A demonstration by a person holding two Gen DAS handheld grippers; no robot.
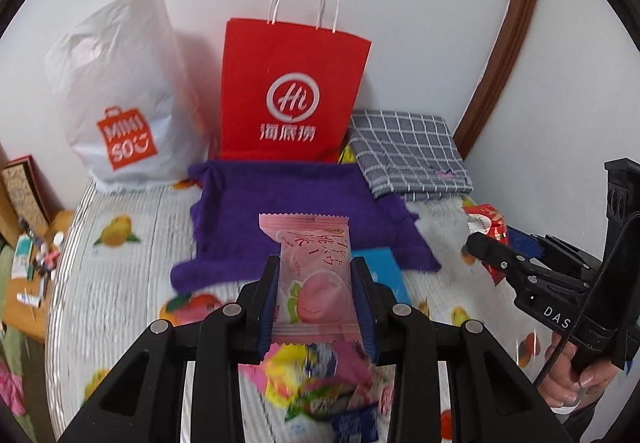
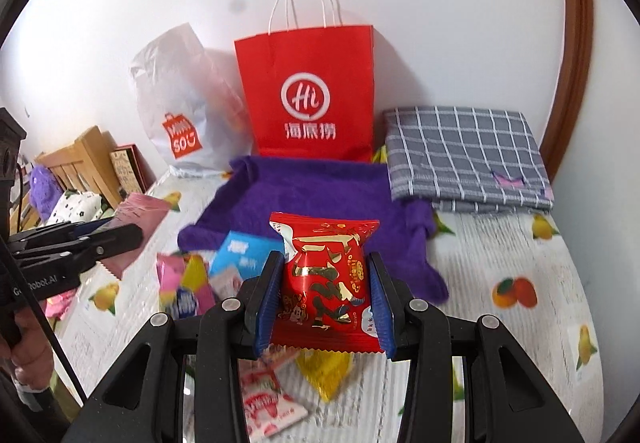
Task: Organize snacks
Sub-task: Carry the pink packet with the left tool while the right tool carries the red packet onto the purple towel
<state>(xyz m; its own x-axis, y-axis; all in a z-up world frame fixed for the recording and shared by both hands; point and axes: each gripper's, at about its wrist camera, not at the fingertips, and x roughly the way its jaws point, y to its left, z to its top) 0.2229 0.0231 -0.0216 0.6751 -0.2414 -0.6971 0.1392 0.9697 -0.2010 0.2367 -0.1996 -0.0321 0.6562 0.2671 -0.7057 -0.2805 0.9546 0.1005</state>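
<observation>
While your left hand-held gripper point(image 1: 316, 303) clamps the pink snack point(image 1: 312, 275) and your right hand-held gripper point(image 2: 324, 303) clamps the red snack point(image 2: 326, 283), both are raised above the bed point(image 2: 520, 323). Carry each level toward the red bag point(image 2: 308, 95), keep the packets apart, and release only once they are over its mouth.

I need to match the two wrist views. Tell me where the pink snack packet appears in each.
Left wrist: pink snack packet low centre, clamped by the left gripper.
Right wrist: pink snack packet at the left edge, in that gripper.
Shared landmark: red paper bag.
</observation>
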